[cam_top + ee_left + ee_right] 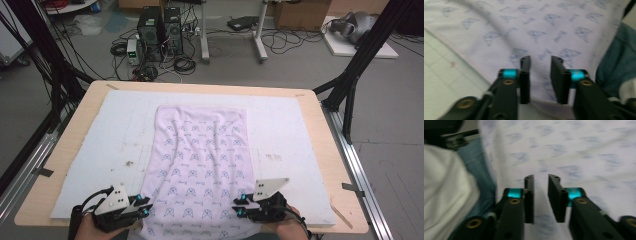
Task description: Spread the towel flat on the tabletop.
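A pale pink towel (200,165) printed with small blue motifs lies spread flat on the white mat (100,145), its near end hanging over the table's front edge. My left gripper (145,207) hovers at the towel's near left corner, and my right gripper (238,205) at its near right corner. In the left gripper view the jaws (540,60) stand apart over the towel (536,25) with nothing between them. The right gripper view shows the same: the jaws (541,178) are parted above the cloth (574,150) and empty.
The mat covers most of a wooden table (55,170). Black frame posts (350,85) stand at the right corner and along the left. Computer towers (160,32) and cables sit on the floor beyond. The person's blue-trousered leg (619,62) is close beneath the front edge.
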The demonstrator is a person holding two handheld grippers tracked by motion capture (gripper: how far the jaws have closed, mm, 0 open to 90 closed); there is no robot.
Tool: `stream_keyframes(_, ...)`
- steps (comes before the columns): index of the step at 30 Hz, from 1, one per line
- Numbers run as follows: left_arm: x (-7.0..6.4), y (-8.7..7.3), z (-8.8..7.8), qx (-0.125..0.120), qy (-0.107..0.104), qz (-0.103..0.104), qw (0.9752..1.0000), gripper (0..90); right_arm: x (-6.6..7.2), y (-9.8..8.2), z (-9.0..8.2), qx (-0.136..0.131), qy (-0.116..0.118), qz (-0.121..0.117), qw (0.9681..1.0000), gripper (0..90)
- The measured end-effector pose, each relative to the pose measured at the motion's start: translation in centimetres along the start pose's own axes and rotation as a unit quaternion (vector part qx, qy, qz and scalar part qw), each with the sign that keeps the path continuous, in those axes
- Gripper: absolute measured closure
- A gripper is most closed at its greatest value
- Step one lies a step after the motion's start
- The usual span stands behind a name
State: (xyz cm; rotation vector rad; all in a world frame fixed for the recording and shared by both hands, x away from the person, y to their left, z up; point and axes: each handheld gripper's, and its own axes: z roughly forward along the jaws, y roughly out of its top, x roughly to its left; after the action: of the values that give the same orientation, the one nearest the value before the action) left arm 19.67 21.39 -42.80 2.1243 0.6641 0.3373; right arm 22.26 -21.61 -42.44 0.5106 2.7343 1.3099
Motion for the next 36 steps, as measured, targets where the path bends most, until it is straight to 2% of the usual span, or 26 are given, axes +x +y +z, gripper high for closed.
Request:
stream_keyframes(1,0.5,0.0,0.4,0.004,0.003,-0.002,1.0000,62.7,-0.5,0.0,-0.1,0.008,-0.021,0.002,0.9998,67.4)
stream_keyframes(4,0.9,-0.3,1.9,0.029,0.000,0.000,0.9996,62.8,-1.6,-0.3,0.3,0.030,-0.030,0.009,0.9991,66.5)
stream_keyframes(6,0.7,-0.7,2.3,0.023,-0.004,0.009,0.9997,74.4,-1.7,-0.7,1.4,0.053,-0.029,0.005,0.9982,70.8)
stream_keyframes(7,0.6,-0.8,2.2,0.021,-0.002,0.006,0.9998,85.0,-1.6,-0.9,1.6,0.043,-0.031,0.000,0.9986,77.7)
stream_keyframes(8,0.5,-0.9,2.2,0.019,0.002,0.006,0.9998,87.7,-1.8,-1.0,1.6,0.038,-0.024,0.005,0.9990,88.2)
stream_keyframes(9,0.4,-0.9,2.1,0.018,0.003,0.007,0.9998,88.2,-1.8,-1.0,1.5,0.038,-0.015,0.007,0.9992,88.3)
stream_keyframes(11,0.3,-1.0,1.8,0.024,0.008,0.014,0.9996,88.6,-1.7,-1.0,1.5,0.042,-0.015,-0.003,0.9990,89.0)
stream_keyframes(13,0.0,-1.1,1.2,0.022,0.010,0.011,0.9996,88.8,-1.3,-0.8,1.3,0.050,0.000,-0.011,0.9987,89.2)
stream_keyframes(17,-0.6,-1.5,-0.1,0.019,0.001,0.011,0.9998,88.7,-0.2,-1.0,0.4,0.039,0.018,-0.017,0.9989,88.5)
stream_keyframes(19,-0.4,-1.3,-0.3,0.018,-0.004,0.008,0.9998,85.8,-0.3,-0.9,-0.3,0.024,0.014,-0.008,0.9996,79.8)
stream_keyframes(20,-0.1,-1.2,-0.3,0.013,0.002,0.007,0.9999,75.7,-0.6,-0.8,-0.6,0.017,0.012,-0.001,0.9998,77.0)
stream_keyframes(21,0.3,-1.0,-0.2,0.009,0.006,0.000,0.9999,68.6,-0.9,-0.7,-0.7,0.015,-0.001,0.000,0.9999,74.0)
stream_keyframes(23,1.0,-0.7,0.5,0.012,0.010,-0.008,0.9998,64.9,-1.3,-0.4,-0.5,0.023,-0.016,0.002,0.9996,71.9)
stream_keyframes(24,1.2,-0.8,1.0,0.019,0.010,-0.009,0.9997,66.3,-1.6,-0.4,-0.2,0.025,-0.023,0.003,0.9994,70.8)
stream_keyframes(25,1.3,-0.9,1.5,0.030,0.009,-0.004,0.9995,72.5,-1.8,-0.4,0.1,0.029,-0.026,0.008,0.9992,70.9)
stream_keyframes(26,1.2,-1.1,1.6,0.027,0.011,0.001,0.9996,78.0,-1.9,-0.5,0.4,0.036,-0.028,0.010,0.9989,71.2)
stream_keyframes(28,1.1,-1.4,1.4,0.021,0.008,-0.002,0.9997,88.3,-1.8,-1.2,1.0,0.054,-0.031,0.006,0.9980,77.4)
stream_keyframes(30,1.0,-1.7,1.1,0.018,0.009,-0.004,0.9998,89.6,-1.8,-1.5,0.8,0.040,-0.025,0.012,0.9988,87.9)
stream_keyframes(31,1.0,-1.9,0.8,0.018,0.008,-0.004,0.9998,89.8,-1.8,-1.7,0.7,0.038,-0.017,0.015,0.9990,88.2)
stream_keyframes(35,0.8,-2.6,-0.2,0.014,0.008,-0.012,0.9998,89.9,-1.2,-1.5,0.5,0.051,0.001,0.000,0.9987,89.5)
stream_keyframes(36,0.9,-2.7,-0.4,0.012,0.007,-0.014,0.9998,89.8,-1.2,-1.4,0.4,0.048,0.012,0.002,0.9988,89.4)
